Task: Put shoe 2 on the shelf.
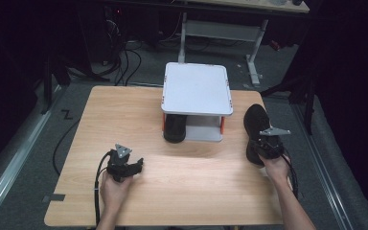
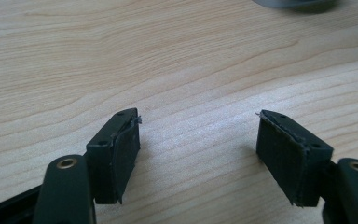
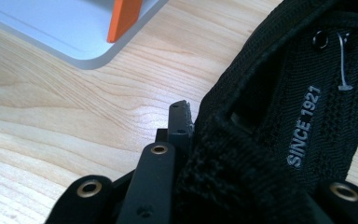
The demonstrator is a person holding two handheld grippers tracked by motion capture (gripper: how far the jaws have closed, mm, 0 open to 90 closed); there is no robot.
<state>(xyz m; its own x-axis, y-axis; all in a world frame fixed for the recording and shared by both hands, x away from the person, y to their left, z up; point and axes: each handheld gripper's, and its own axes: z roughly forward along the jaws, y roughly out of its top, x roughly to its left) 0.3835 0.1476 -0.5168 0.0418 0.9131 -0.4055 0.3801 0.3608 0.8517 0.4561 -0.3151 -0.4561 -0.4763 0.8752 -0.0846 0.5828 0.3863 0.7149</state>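
Grasp step: right gripper (image 1: 263,149) jaws clamped on heel collar of black sneaker (image 1: 257,125) on desk (image 1: 124,110). Left gripper (image 1: 135,167) jaws apart, nothing between. Next likely: lift sneaker toward shoe rack (image 1: 197,88), beside sneaker (image 1: 174,128) already stowed.

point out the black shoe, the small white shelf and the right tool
black shoe (image 1: 255,120), high view, on its toe end
small white shelf (image 1: 196,88), high view, on its top plate
right tool (image 1: 267,149), high view, at its tips on the shoe's heel
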